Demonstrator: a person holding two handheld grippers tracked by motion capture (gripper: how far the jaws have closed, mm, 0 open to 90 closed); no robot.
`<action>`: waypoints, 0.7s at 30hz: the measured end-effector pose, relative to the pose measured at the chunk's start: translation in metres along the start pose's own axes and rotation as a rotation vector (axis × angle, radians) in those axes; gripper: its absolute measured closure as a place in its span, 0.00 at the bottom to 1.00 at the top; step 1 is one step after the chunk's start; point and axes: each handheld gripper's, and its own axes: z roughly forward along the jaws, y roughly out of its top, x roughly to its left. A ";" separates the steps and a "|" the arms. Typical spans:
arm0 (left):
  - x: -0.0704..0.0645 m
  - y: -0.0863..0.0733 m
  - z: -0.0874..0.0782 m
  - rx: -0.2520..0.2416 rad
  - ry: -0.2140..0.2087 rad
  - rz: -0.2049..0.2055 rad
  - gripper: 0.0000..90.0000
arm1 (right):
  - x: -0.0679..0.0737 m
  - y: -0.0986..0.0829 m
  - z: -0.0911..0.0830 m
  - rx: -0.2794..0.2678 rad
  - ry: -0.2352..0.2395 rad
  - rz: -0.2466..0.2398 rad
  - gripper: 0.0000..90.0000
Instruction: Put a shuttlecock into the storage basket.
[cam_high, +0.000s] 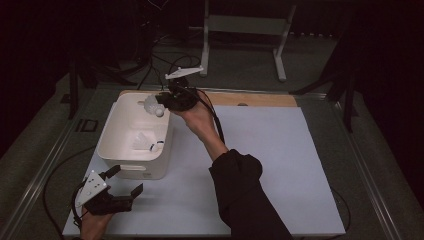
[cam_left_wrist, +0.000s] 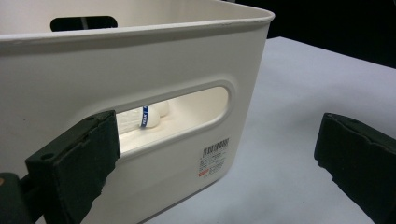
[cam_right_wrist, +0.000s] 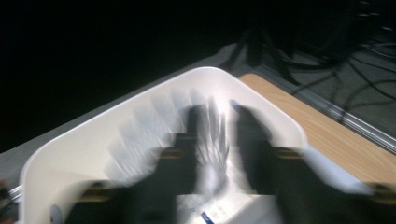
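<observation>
Right gripper (cam_high: 161, 103) was over the far right corner of the white bin (cam_high: 116, 131), jaws pinched narrow on a white shuttlecock (cam_high: 152, 105), cork end pointing down-right toward the bin's right wall. Right gripper view was motion-blurred, but feathers (cam_right_wrist: 212, 140) sat between the two jaws above the bin (cam_right_wrist: 84, 154). A second shuttlecock (cam_high: 146, 143) lay on the bin floor near the right wall; its blue-banded cork (cam_left_wrist: 148, 116) was visible through the bin's handle slot in the left gripper view. Left gripper (cam_high: 125, 181) was low at the near left, just in front of the bin, jaws spread wide and holding nothing, above the white mat (cam_high: 270, 165).
</observation>
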 end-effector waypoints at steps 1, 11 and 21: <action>0.000 0.000 0.000 0.000 0.000 0.000 0.01 | 0.001 0.000 0.001 0.000 0.005 -0.005 0.58; 0.000 0.000 0.000 0.000 0.001 -0.002 0.01 | -0.005 -0.001 -0.003 0.027 -0.097 0.002 0.14; 0.000 0.000 0.000 0.000 0.001 -0.001 0.01 | -0.010 -0.004 -0.010 0.018 -0.113 0.001 0.10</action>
